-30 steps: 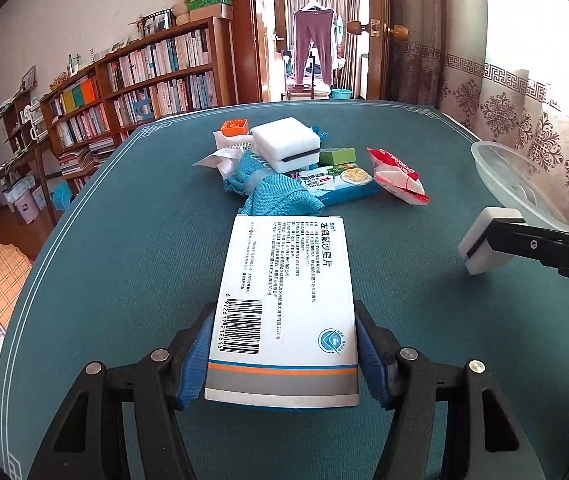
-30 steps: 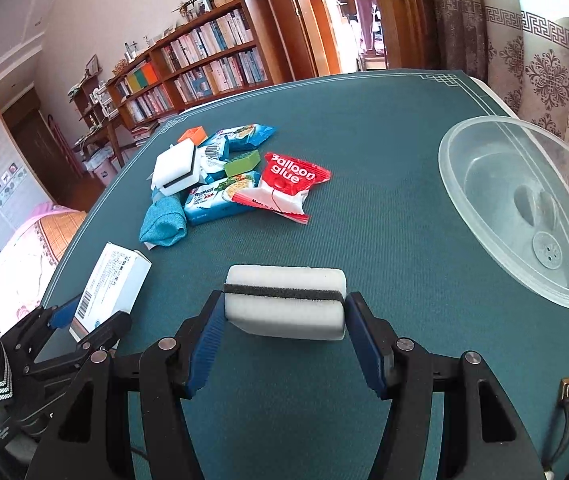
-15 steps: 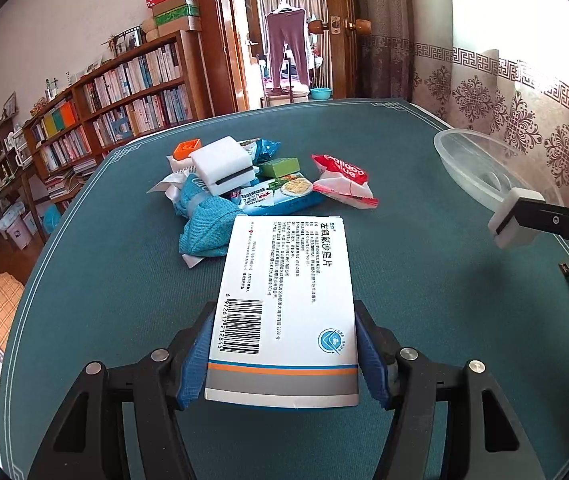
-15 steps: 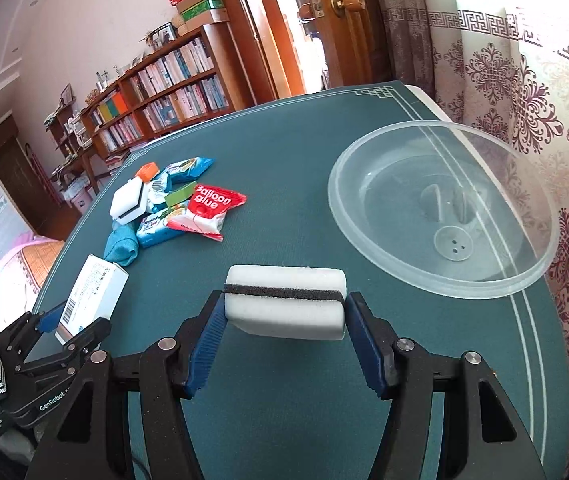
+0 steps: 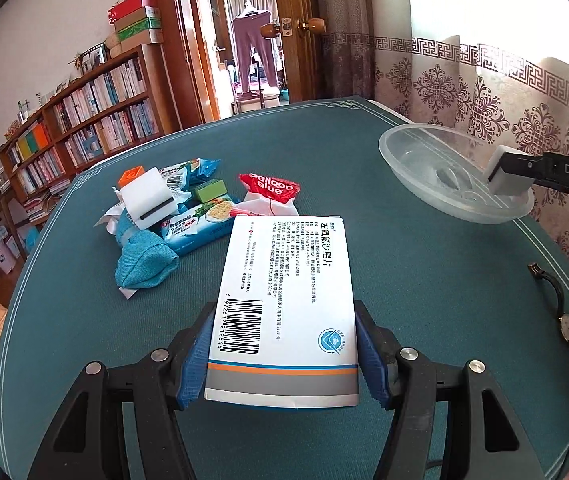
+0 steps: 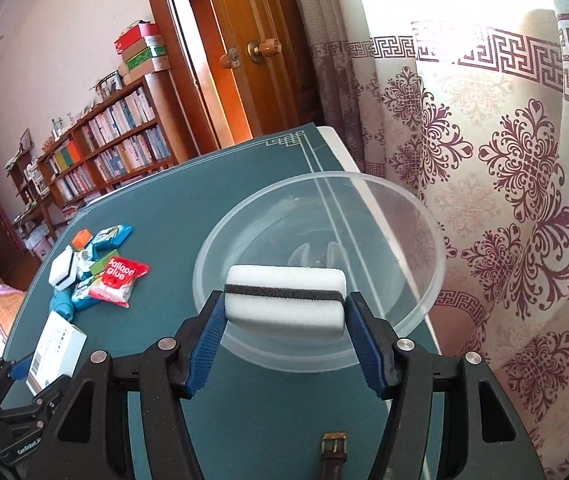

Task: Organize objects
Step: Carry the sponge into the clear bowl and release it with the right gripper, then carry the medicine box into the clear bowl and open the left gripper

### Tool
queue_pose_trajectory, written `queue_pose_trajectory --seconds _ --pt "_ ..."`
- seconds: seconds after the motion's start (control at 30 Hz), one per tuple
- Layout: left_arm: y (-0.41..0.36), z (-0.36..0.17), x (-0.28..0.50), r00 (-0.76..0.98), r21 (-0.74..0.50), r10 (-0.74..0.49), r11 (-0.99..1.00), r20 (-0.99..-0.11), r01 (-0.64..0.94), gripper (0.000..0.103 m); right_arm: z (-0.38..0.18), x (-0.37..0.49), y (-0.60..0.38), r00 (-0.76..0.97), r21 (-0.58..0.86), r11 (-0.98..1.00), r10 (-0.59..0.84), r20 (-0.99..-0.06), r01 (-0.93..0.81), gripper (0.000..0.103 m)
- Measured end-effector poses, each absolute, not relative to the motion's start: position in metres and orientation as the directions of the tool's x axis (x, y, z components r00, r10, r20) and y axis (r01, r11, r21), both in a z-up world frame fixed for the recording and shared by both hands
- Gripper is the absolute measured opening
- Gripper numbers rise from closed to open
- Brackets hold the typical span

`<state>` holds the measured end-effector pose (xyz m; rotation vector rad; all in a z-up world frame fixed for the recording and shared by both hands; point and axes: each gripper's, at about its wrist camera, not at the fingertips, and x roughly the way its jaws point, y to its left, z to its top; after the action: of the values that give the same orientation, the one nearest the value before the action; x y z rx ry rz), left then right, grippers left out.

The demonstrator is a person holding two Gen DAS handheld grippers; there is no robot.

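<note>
My left gripper (image 5: pixel 284 354) is shut on a white medicine box (image 5: pixel 286 300) with a barcode, held above the green table. My right gripper (image 6: pixel 284 312) is shut on a white sponge (image 6: pixel 284 306) with a black band. That sponge hangs over the near rim of a clear plastic bowl (image 6: pixel 416 208) at the table's right side. In the left wrist view the bowl (image 5: pixel 416 160) sits at the far right with the right gripper (image 5: pixel 510 176) and its sponge over it. In the right wrist view the left gripper (image 6: pixel 50 354) and the medicine box (image 6: pixel 56 346) show at lower left.
A pile lies on the table: a second white sponge (image 5: pixel 146 200), a blue cloth (image 5: pixel 144 262), blue snack packets (image 5: pixel 200 226), a green block (image 5: pixel 208 191), an orange cap (image 5: pixel 132 176) and a red glue packet (image 5: pixel 270 192). A wristwatch (image 5: pixel 562 316) lies near the right edge. Bookshelves and curtains stand beyond.
Both grippers have swung to the right with their loads. The sponge in the right gripper has come from over bare table to over the bowl's near rim. The pile has slid left in both views.
</note>
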<state>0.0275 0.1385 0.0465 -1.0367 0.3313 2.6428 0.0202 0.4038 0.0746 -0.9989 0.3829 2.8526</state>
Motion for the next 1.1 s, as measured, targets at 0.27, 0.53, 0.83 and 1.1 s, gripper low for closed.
queue_pose_trajectory --seconds 0.27,0.53,0.83,1.1 --pt "0.155 0.048 0.022 -0.684 0.101 0.190 -0.927 -0.705 -0.361 0.067 0.065 0.007 0.427 -0.765 0.169 -0.966 0.043 -0.643 -0.196 0.064" --pt "0.177 0.057 0.017 -0.680 0.092 0.222 -0.915 -0.699 -0.394 0.067 0.064 0.013 0.443 -0.783 0.228 -0.955 0.007 -0.621 -0.189 0.071" --pt "0.218 0.070 -0.001 -0.659 0.053 0.292 -0.891 -0.693 -0.451 0.067 0.072 0.026 0.451 -0.807 0.264 -0.948 -0.011 -0.590 -0.180 0.071" --pt "0.259 0.076 -0.026 -0.638 0.017 0.343 -0.872 -0.689 -0.488 0.067 0.066 0.029 0.456 -0.810 0.324 -0.925 -0.030 -0.586 -0.200 0.071"
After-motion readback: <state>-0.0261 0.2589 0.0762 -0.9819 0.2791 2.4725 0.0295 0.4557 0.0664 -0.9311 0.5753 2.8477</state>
